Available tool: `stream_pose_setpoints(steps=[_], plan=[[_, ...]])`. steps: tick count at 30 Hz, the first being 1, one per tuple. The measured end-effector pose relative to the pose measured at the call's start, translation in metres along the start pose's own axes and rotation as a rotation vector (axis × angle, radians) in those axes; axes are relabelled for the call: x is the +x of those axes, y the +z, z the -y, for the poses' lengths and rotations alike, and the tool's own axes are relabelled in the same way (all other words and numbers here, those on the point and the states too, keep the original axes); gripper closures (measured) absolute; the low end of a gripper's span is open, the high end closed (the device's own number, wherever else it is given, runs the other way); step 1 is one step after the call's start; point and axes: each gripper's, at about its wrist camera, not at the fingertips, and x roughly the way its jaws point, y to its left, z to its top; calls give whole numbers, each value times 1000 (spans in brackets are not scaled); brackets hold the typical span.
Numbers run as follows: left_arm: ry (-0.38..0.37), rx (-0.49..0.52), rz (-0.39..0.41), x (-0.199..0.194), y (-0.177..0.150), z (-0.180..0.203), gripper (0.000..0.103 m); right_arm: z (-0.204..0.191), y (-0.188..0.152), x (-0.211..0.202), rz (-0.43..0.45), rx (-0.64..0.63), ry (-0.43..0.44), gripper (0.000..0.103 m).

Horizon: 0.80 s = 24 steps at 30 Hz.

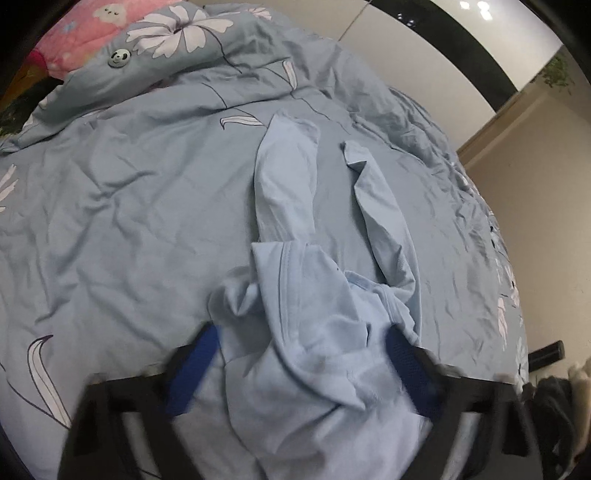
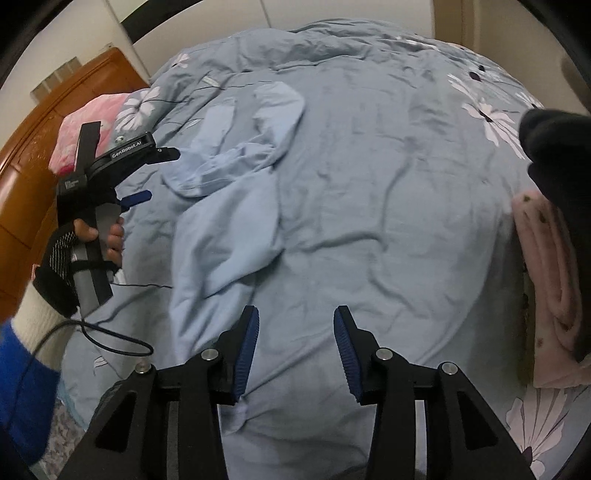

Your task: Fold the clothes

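A light blue long-sleeved shirt [image 1: 295,295] lies crumpled on the blue floral bedspread [image 1: 129,203], its two sleeves stretched away from me. My left gripper [image 1: 303,332] is open, its blue-padded jaws standing either side of the bunched shirt body. In the right wrist view the shirt [image 2: 229,206] lies left of centre and the left gripper [image 2: 155,173] hovers open at its left edge. My right gripper [image 2: 295,325] is open and empty above bare bedspread [image 2: 388,221], just right of the shirt's lower edge.
A pink quilt [image 1: 77,37] and floral pillow [image 1: 173,33] lie at the bed's head. A folded pink blanket [image 2: 546,280] and dark clothing [image 2: 554,155] sit at the right. A wooden headboard [image 2: 33,177] stands left. The bed edge drops off at right [image 1: 517,295].
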Motion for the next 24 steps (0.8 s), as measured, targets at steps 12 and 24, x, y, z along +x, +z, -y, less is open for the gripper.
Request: stream_pose_setpoints(steps=[12,24], plan=[[-52,17,57,-47,4,19,98,28,-7,-22,79,98,52,60],[-167,188,344,-231,47,36,99,-1,-16,-63,163,67,110,60]])
